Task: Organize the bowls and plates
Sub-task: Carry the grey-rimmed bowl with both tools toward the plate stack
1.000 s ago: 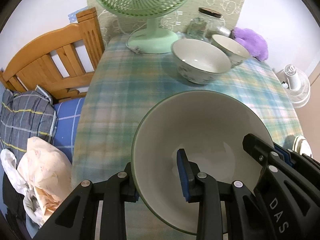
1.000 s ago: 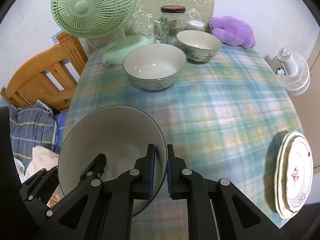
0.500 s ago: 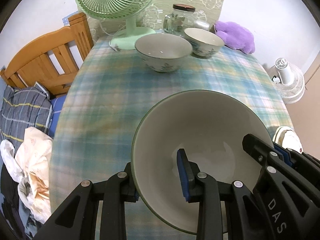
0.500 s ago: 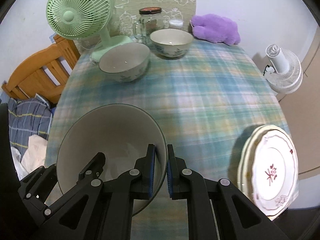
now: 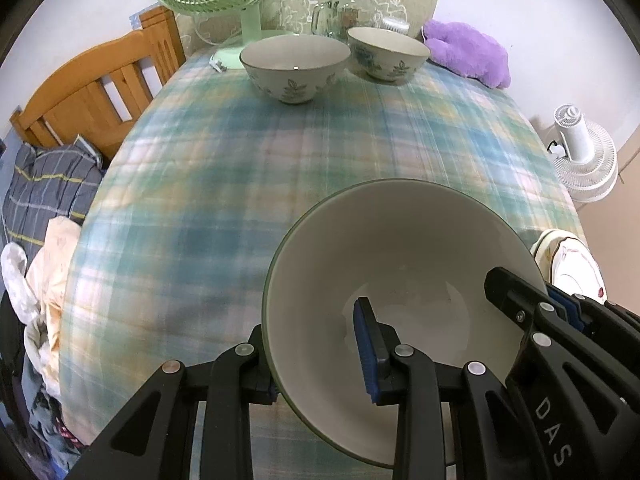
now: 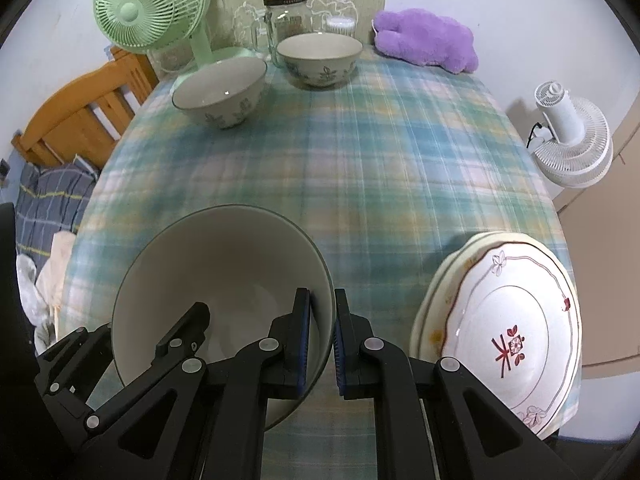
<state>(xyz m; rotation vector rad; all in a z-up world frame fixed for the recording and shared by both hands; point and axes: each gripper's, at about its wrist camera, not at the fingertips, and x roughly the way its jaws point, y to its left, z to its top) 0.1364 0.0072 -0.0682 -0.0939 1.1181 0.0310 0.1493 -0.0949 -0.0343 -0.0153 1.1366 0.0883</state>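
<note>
Left gripper (image 5: 316, 354): clamped on the big bowl's (image 5: 400, 264) left rim.
Big bowl: held near the front of the table (image 5: 248, 168).
Right gripper (image 6: 320, 336): clamped on its right rim.
Plates (image 6: 504, 332): stacked near right.
Small bowls (image 6: 220, 92): set far back.

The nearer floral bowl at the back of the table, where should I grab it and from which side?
Grip the floral bowl at its near rim, one finger inside and one outside, coming from above on the side facing you. It stands upright and open, its wall is thin, and the fan base crowds its far side.
</note>
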